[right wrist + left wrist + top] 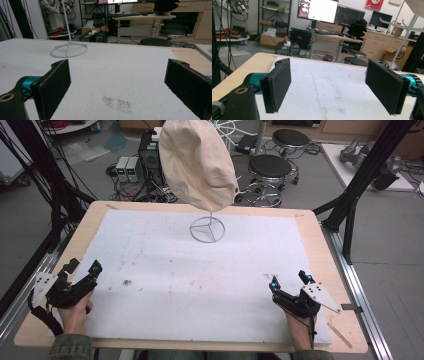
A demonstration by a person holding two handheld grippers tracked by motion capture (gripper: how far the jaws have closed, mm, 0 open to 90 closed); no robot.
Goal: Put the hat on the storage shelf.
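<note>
High view: left gripper [82,268] rests low at the near left corner of the white foam mat [200,285], gripped by the person's left hand [75,312]. Jaws spread wide, nothing between them. Right gripper [288,280] sits at the near right of the mat, held by the right hand [299,327]; jaws likewise spread wide and empty. A cream cap [198,162] hangs on a white wire stand [206,229] at the far middle of the mat, well apart from both grippers. The stand's ring base rests on the mat. The mat covers most of the wooden table [327,265]. Brown specks mark the mat near the left gripper.

Left gripper view: both black padded jaws stand far apart, bare mat [322,82] between them. Pads touch nothing. An edge of the cap [415,6] and the stand's pole [404,37] show at upper right, far beyond the jaws.

Right gripper view: jaws wide apart, holding nothing; mat [117,72] between them, with a patch of dark specks [117,102] just ahead. The stand's ring base [69,50] sits to the far left on the mat, well clear of the jaws.
</note>
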